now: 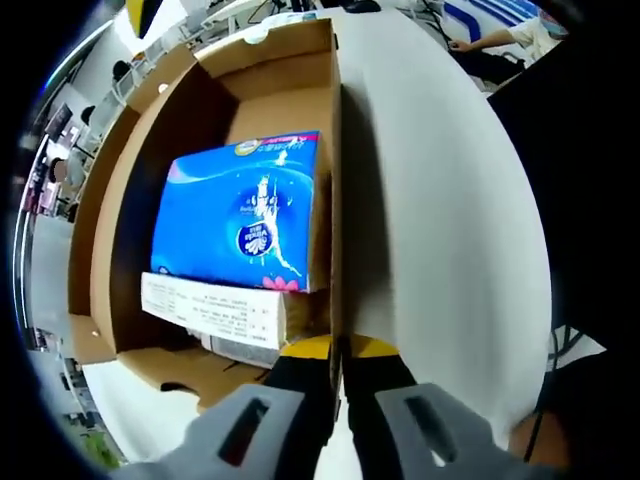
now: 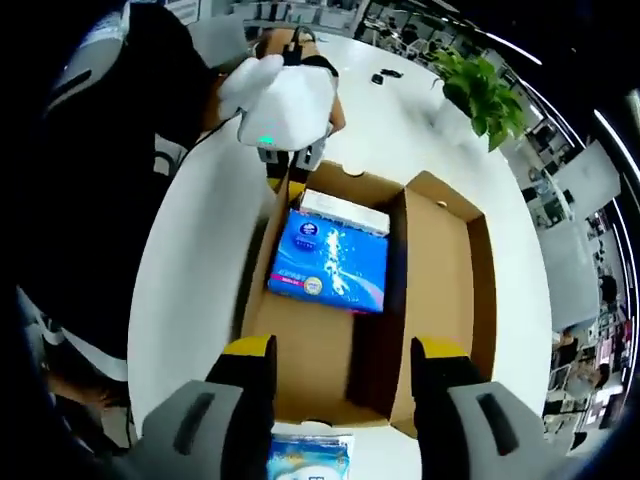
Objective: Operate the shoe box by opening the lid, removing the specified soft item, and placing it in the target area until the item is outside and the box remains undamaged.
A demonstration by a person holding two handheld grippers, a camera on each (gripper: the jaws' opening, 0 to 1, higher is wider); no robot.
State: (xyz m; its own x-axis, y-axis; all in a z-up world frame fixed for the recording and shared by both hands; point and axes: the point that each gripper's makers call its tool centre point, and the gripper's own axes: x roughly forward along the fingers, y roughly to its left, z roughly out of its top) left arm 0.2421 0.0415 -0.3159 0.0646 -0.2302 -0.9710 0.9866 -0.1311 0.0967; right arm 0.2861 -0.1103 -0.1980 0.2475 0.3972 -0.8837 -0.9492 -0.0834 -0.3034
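The brown cardboard shoe box [image 1: 290, 110] stands open on the white table, its lid [image 2: 440, 270] folded out flat to one side. A blue soft tissue pack [image 1: 245, 215] lies on the box floor [image 2: 310, 350], with a white printed packet [image 1: 215, 310] against its end. My left gripper [image 1: 340, 352] is shut on the box's side wall, one yellow tip on each face. In the right gripper view the blue pack [image 2: 330, 260] lies well ahead of my right gripper [image 2: 345, 355], which hovers open above the box. The left gripper [image 2: 290, 165] grips the far wall there.
Another blue pack [image 2: 310, 455] lies on the table just outside the box, near the base of my right jaws. A person in dark clothes [image 2: 130, 200] stands beside the table. A potted plant [image 2: 480, 90] stands at the table's far side. White tabletop [image 1: 440, 230] runs alongside the box.
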